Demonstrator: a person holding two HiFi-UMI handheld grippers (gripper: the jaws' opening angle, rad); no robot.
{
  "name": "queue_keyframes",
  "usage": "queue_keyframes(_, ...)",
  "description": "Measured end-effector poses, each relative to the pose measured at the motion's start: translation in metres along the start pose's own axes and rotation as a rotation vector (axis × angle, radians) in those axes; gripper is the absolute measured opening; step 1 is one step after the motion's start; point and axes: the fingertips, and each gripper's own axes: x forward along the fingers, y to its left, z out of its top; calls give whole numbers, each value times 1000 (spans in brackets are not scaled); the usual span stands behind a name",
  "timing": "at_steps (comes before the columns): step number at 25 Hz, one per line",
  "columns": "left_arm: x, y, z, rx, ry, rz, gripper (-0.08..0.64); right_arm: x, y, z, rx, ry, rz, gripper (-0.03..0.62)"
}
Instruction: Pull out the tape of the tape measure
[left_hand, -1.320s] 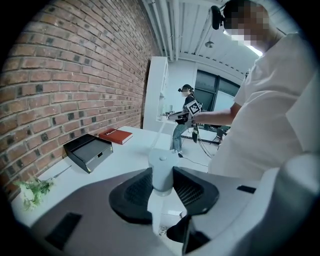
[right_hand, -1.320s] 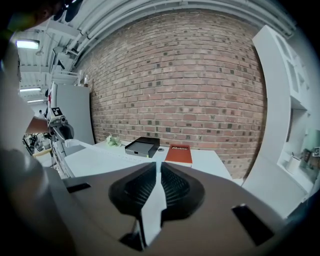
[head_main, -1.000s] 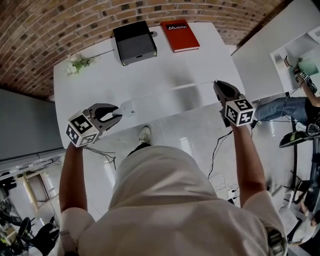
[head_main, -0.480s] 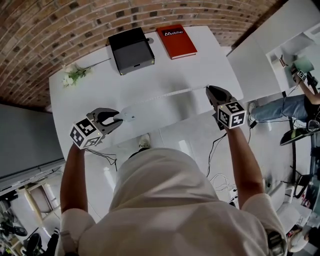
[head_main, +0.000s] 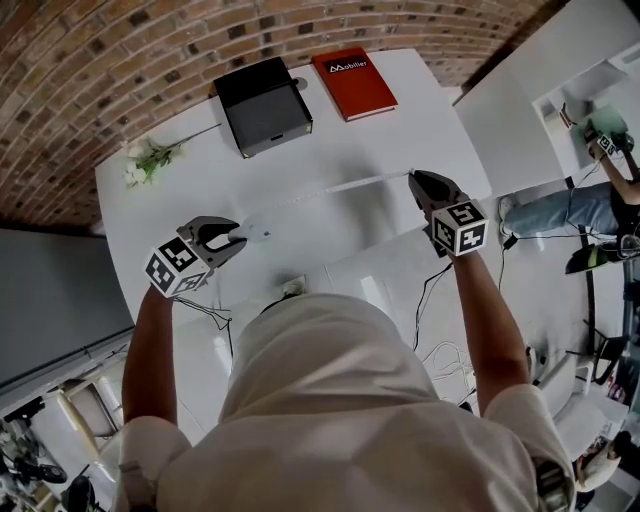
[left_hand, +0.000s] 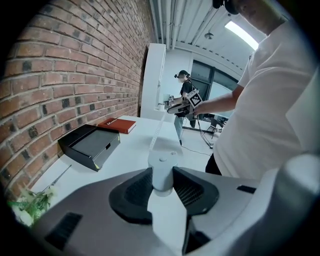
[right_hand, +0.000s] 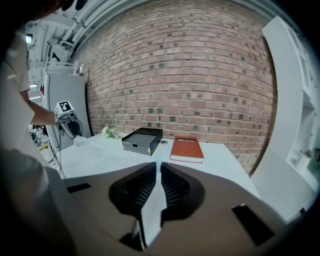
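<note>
Tape measure, white case, is clamped between the fingers of the left gripper, at about 8 o'clock over the bench in the head view. Tape runs straight from the case toward 2 o'clock. Its end is pinched between the fingers of the right gripper, which stand almost together. Black box lies at 12 o'clock, red book at 1 o'clock, flowers at 10 o'clock.

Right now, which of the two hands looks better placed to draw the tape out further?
The right. The right gripper pinches the free end of the tape, while the left gripper clamps the case as an anchor. So the right one can probably just pull away.
</note>
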Motion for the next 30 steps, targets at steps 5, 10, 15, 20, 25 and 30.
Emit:
queue_keyframes(5,4,18,-9,0,27,6,121,21,1,-2,-7,16,6,35)
queue_keyframes(10,10,34,-23,-11,56,1,122,49,0,-7,-8,37,25,35)
queue_keyframes(15,18,51,-32,-26,82,4,121,78,-3,-16,-2,64,42,35)
queue_keyframes(20,24,67,-40,-58,96,11,122,105,-7,-28,0,99,56,35)
queue_keyframes(25,38,92,-50,-75,109,37,122,137,-12,-39,-28,132,65,35)
queue_keyframes(30,50,112,-66,-96,130,49,123,165,-13,-52,-46,159,82,35)
